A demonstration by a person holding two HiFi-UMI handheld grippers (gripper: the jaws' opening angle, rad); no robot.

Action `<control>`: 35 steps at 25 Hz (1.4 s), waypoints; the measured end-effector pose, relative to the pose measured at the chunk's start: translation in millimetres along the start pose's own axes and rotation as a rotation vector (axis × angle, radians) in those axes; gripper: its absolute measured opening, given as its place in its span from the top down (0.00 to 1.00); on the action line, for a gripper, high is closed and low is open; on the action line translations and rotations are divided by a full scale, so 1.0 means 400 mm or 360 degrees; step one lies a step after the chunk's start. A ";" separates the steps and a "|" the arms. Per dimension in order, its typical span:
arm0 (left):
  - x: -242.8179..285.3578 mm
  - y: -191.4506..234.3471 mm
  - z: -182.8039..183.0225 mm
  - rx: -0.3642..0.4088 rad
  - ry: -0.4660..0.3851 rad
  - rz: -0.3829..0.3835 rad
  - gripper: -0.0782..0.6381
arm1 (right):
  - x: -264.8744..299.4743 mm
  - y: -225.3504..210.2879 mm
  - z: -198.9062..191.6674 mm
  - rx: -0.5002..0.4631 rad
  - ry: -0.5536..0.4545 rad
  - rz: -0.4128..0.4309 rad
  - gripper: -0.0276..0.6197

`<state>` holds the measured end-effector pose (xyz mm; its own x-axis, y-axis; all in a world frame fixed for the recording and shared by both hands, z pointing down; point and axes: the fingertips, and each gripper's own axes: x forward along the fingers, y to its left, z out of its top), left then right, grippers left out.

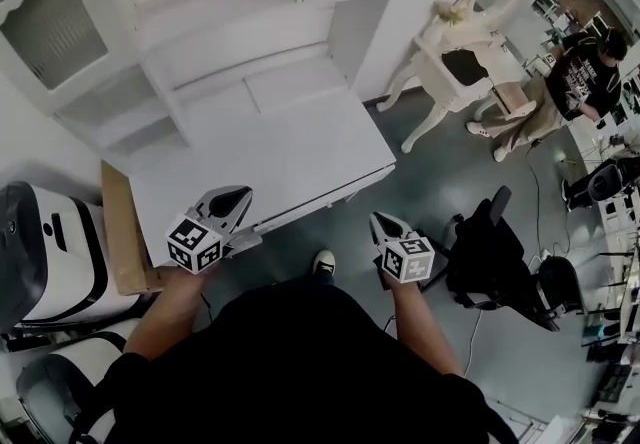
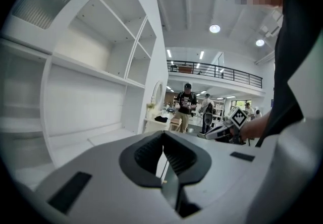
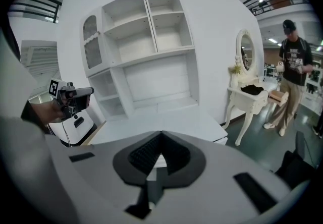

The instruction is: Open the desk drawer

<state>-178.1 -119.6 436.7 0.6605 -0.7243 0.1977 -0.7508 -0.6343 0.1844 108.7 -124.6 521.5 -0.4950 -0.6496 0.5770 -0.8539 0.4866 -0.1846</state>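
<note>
Right hand-held gripper (image 3: 161,138), jaws together; drawer (image 3: 225,138) apparently closed

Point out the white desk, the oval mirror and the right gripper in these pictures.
white desk (image 1: 280,157): head view, bare middle of its top.
oval mirror (image 3: 246,51): right gripper view, centre of the glass.
right gripper (image 1: 381,222): head view, tip of its shut jaws.

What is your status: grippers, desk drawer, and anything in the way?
Left gripper and right gripper shut, empty. Desk drawer looks closed, untouched. Black chair off to the right, not in the way.
</note>
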 end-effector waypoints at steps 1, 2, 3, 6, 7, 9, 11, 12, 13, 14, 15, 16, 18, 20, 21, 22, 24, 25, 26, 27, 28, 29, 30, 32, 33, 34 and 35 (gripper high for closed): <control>0.007 0.008 0.000 -0.0018 0.0002 0.0018 0.87 | 0.014 -0.013 -0.003 -0.0001 0.0013 0.0008 0.96; 0.016 0.014 0.001 -0.0030 0.0007 0.0034 0.87 | 0.029 -0.027 -0.005 -0.0001 0.0024 0.0017 0.96; 0.027 0.018 0.002 -0.0034 0.0015 0.0047 0.87 | 0.045 -0.042 -0.008 0.0001 0.0035 0.0027 0.96; 0.067 0.021 0.004 -0.0029 0.0046 0.0074 0.87 | 0.096 -0.088 -0.042 0.0015 0.0099 0.0053 0.96; 0.080 0.022 0.005 -0.0031 0.0053 0.0083 0.87 | 0.115 -0.103 -0.060 0.0021 0.0132 0.0060 0.96; 0.103 0.027 0.002 -0.0045 0.0068 0.0105 0.87 | 0.151 -0.131 -0.100 0.0028 0.0201 0.0077 0.95; 0.116 0.027 -0.008 -0.0063 0.0092 0.0122 0.87 | 0.187 -0.151 -0.143 0.0024 0.0272 0.0101 0.95; 0.120 0.026 -0.015 -0.0071 0.0109 0.0127 0.87 | 0.206 -0.158 -0.165 0.0019 0.0306 0.0116 0.95; 0.124 0.027 -0.024 -0.0078 0.0128 0.0132 0.87 | 0.227 -0.165 -0.185 0.0013 0.0340 0.0132 0.95; 0.128 0.030 -0.035 -0.0086 0.0148 0.0140 0.87 | 0.248 -0.170 -0.206 0.0007 0.0373 0.0149 0.95; 0.131 0.034 -0.045 -0.0098 0.0166 0.0153 0.87 | 0.269 -0.174 -0.227 0.0001 0.0408 0.0168 0.95; 0.132 0.039 -0.055 -0.0113 0.0180 0.0171 0.87 | 0.289 -0.176 -0.252 -0.0003 0.0446 0.0186 0.95; 0.129 0.049 -0.070 -0.0149 0.0195 0.0217 0.87 | 0.324 -0.179 -0.302 -0.0006 0.0523 0.0219 0.95; 0.129 0.056 -0.080 -0.0183 0.0199 0.0261 0.87 | 0.353 -0.183 -0.338 -0.0016 0.0584 0.0247 0.95; 0.131 0.058 -0.086 -0.0198 0.0201 0.0278 0.87 | 0.368 -0.186 -0.350 -0.0026 0.0608 0.0259 0.95; 0.135 0.059 -0.094 -0.0212 0.0207 0.0290 0.87 | 0.383 -0.191 -0.359 -0.0038 0.0630 0.0273 0.95; 0.147 0.057 -0.116 -0.0231 0.0234 0.0305 0.87 | 0.412 -0.195 -0.377 -0.0059 0.0676 0.0318 0.94; 0.152 0.054 -0.127 -0.0238 0.0251 0.0312 0.87 | 0.426 -0.194 -0.387 -0.0066 0.0700 0.0351 0.92; 0.156 0.052 -0.135 -0.0245 0.0267 0.0321 0.87 | 0.439 -0.190 -0.395 -0.0071 0.0721 0.0384 0.90; 0.158 0.051 -0.140 -0.0251 0.0280 0.0332 0.87 | 0.452 -0.186 -0.402 -0.0077 0.0740 0.0412 0.89; 0.161 0.051 -0.143 -0.0256 0.0289 0.0344 0.87 | 0.464 -0.183 -0.409 -0.0083 0.0756 0.0434 0.89; 0.163 0.050 -0.142 -0.0258 0.0294 0.0356 0.87 | 0.477 -0.182 -0.415 -0.0086 0.0769 0.0451 0.88; 0.166 0.049 -0.141 -0.0257 0.0298 0.0367 0.87 | 0.489 -0.182 -0.422 -0.0088 0.0781 0.0464 0.87; 0.169 0.048 -0.139 -0.0247 0.0308 0.0389 0.87 | 0.512 -0.185 -0.440 -0.0095 0.0812 0.0478 0.86; 0.168 0.049 -0.139 -0.0243 0.0315 0.0402 0.87 | 0.523 -0.187 -0.453 -0.0100 0.0835 0.0483 0.86; 0.167 0.052 -0.140 -0.0244 0.0322 0.0416 0.87 | 0.534 -0.189 -0.469 -0.0104 0.0862 0.0487 0.85; 0.166 0.055 -0.143 -0.0247 0.0329 0.0427 0.87 | 0.545 -0.191 -0.484 -0.0106 0.0888 0.0491 0.85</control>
<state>-150.3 -166.1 508.8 0.4399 -0.7792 0.4464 -0.8978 -0.3691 0.2403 97.3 -190.2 815.3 -0.5427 -0.0810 0.8360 -0.6649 0.6496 -0.3686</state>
